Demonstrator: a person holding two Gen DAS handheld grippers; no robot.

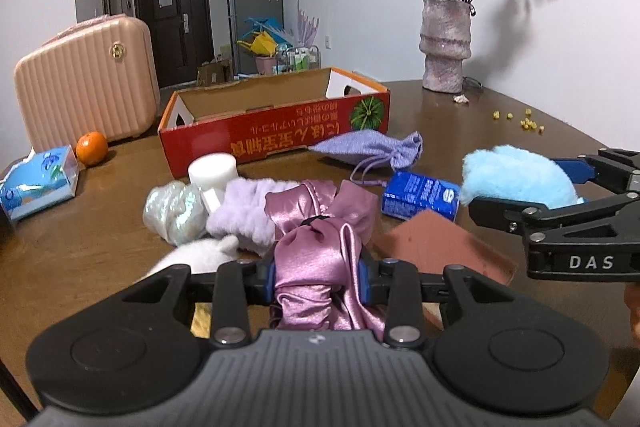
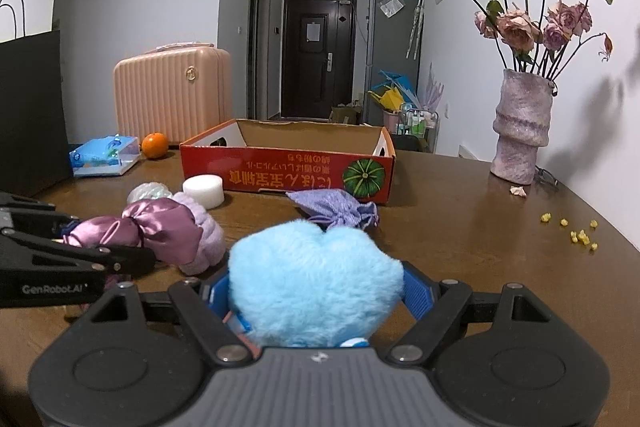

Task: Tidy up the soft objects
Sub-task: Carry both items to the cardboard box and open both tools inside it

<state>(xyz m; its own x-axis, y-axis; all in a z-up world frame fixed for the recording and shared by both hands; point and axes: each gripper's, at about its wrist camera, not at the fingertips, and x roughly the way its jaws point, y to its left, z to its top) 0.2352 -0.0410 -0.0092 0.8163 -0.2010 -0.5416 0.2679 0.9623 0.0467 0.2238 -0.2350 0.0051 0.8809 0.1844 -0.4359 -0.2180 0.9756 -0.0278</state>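
Observation:
My left gripper is shut on a pink satin bow scrunchie, lifted just above the brown table. My right gripper is shut on a fluffy light-blue heart plush, also seen from the side as the blue plush at the right of the left wrist view. On the table lie a lilac fluffy headband, a pearly scrunchie, a white fluffy item, and a purple drawstring pouch. Behind them stands an open red cardboard box.
A white foam cylinder, a blue packet and a brown card lie among the soft things. A tissue pack, an orange and a pink case sit left. A flower vase and yellow crumbs are at the right.

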